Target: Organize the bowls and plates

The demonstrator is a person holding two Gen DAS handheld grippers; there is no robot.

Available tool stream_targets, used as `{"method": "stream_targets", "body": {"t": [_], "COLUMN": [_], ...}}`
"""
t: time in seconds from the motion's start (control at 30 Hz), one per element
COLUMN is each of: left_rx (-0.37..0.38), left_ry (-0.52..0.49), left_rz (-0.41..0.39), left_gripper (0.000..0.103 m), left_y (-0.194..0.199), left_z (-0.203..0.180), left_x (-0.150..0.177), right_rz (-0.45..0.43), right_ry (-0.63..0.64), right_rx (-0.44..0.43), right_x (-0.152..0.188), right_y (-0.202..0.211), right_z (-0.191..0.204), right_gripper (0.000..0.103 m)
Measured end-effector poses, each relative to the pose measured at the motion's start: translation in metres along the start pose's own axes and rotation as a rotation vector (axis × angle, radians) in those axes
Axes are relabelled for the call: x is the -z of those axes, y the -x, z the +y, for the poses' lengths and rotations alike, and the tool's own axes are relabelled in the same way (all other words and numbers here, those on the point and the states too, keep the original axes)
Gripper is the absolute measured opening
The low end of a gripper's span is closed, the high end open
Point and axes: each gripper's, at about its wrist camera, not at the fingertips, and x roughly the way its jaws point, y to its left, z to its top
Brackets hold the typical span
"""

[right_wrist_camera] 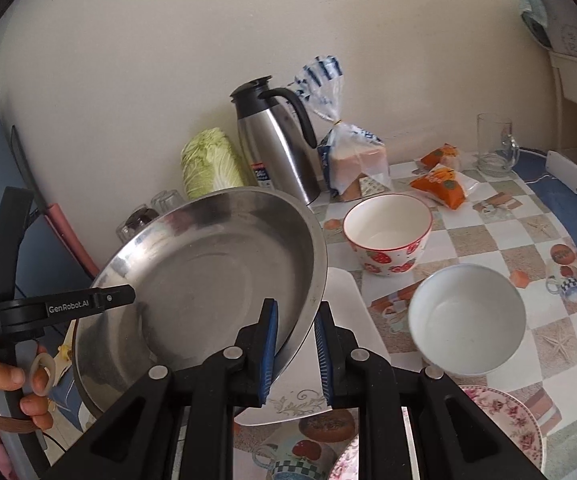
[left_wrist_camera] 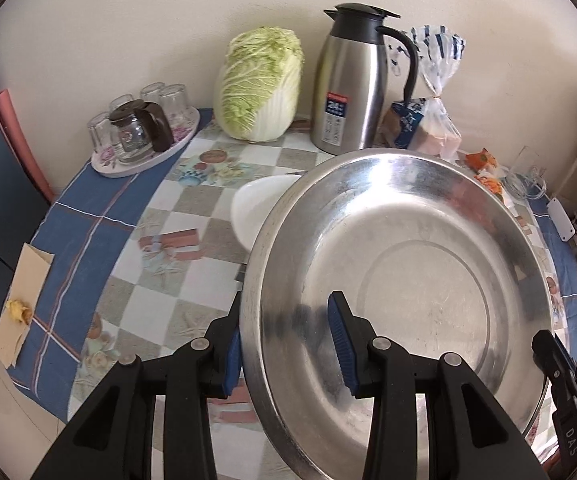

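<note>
A wide steel dish (left_wrist_camera: 408,264) hangs tilted above the table, held by both grippers. My left gripper (left_wrist_camera: 286,320) is shut on its rim, one blue pad outside the wall and one inside. My right gripper (right_wrist_camera: 297,316) is shut on the opposite rim of the steel dish (right_wrist_camera: 208,280). A hand holds the left gripper (right_wrist_camera: 68,304) at the left of the right wrist view. Under the dish lies a white plate (right_wrist_camera: 344,292). A strawberry-patterned bowl (right_wrist_camera: 388,236), a plain white bowl (right_wrist_camera: 468,320) and a floral plate (right_wrist_camera: 508,420) stand on the checked tablecloth.
Along the wall stand a cabbage (left_wrist_camera: 260,84), a steel thermos jug (left_wrist_camera: 352,80) and a bag of bread (left_wrist_camera: 432,120). A tray of upturned glasses (left_wrist_camera: 140,136) sits at the far left. Orange snack packets (right_wrist_camera: 444,180) and a glass mug (right_wrist_camera: 494,144) lie at the right.
</note>
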Motion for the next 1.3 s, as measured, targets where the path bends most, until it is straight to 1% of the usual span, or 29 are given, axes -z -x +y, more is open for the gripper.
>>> {"method": "stream_targets", "body": {"t": [0.07, 0.27, 0.4, 0.5, 0.57, 0.8, 0.97, 1.13, 1.3], "left_rx": [0.007, 0.019, 0.001, 0.005, 0.013, 0.013, 0.034, 0.032, 0.051], "left_ry": [0.012, 0.064, 0.087, 0.098, 0.116, 0.125, 0.145, 0.131, 0.133], "left_rz": [0.011, 0.058, 0.09, 0.11, 0.128, 0.182, 0.199, 0.18, 0.175], "left_gripper": [0.041, 0.041, 0.041, 0.041, 0.041, 0.041, 0.041, 0.041, 0.042], "left_y": [-0.005, -0.028, -0.044, -0.055, -0.062, -0.078, -0.085, -0.085, -0.088], "left_z": [-0.008, -0.019, -0.022, -0.02, -0.017, -0.011, -0.008, -0.011, -0.012], "left_x": [-0.001, 0.004, 0.01, 0.016, 0.019, 0.028, 0.032, 0.031, 0.032], "right_rz": [-0.006, 0.029, 0.066, 0.092, 0.111, 0.178, 0.214, 0.225, 0.236], "right_ry": [-0.015, -0.031, -0.036, -0.023, -0.022, -0.01, -0.011, 0.006, -0.006], "right_rx": [0.021, 0.072, 0.095, 0.119, 0.124, 0.142, 0.152, 0.181, 0.199], "right_x": [0.001, 0.005, 0.009, 0.012, 0.014, 0.022, 0.026, 0.028, 0.029], "right_y": [0.003, -0.002, -0.011, -0.017, -0.021, -0.037, -0.046, -0.051, -0.057], "right_z": [-0.007, -0.022, -0.028, -0.029, -0.03, -0.028, -0.03, -0.029, -0.032], "right_gripper": [0.02, 0.02, 0.02, 0.02, 0.02, 0.02, 0.02, 0.02, 0.02]}}
